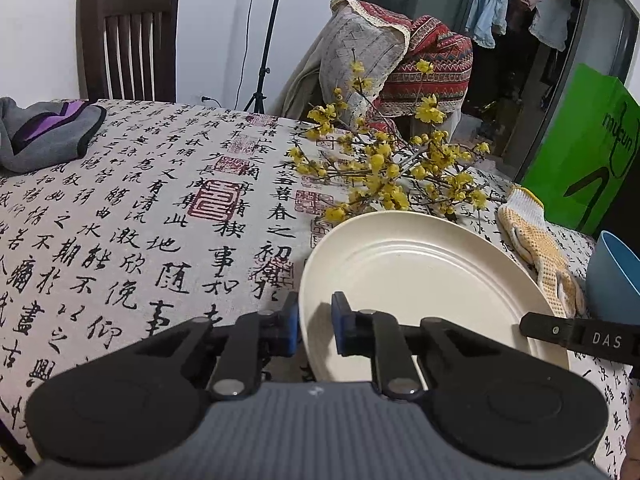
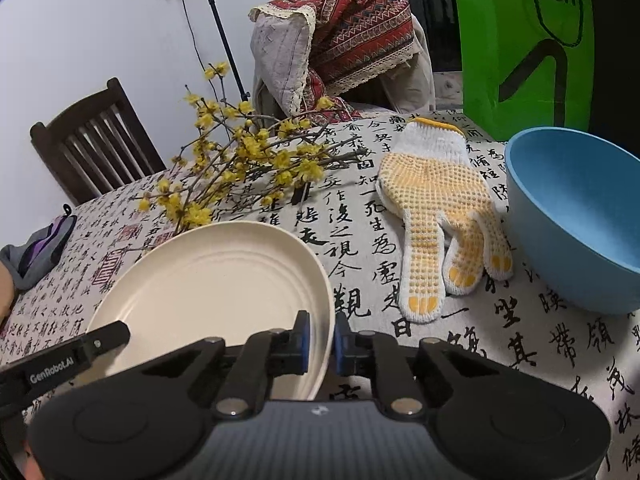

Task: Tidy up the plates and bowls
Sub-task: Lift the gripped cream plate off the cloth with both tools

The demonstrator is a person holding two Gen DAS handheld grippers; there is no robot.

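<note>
A cream plate [image 1: 420,272] [image 2: 208,284] lies on the calligraphy tablecloth [image 1: 160,220], held from both sides. My left gripper [image 1: 316,312] straddles the plate's left rim, one pad outside the edge and one on the inner face, shut on it. My right gripper [image 2: 321,332] pinches the opposite rim the same way. Each gripper's black finger shows at the edge of the other wrist view. A blue bowl [image 2: 580,220] [image 1: 612,276] stands upright to the right of the plate, apart from it.
A yellow-dotted work glove [image 2: 436,220] [image 1: 536,248] lies between plate and bowl. Yellow blossom branches [image 1: 392,160] [image 2: 240,160] sprawl just behind the plate. A grey-purple cloth [image 1: 44,132] sits far left. A green bag [image 2: 524,40] and chairs [image 1: 128,40] ring the table.
</note>
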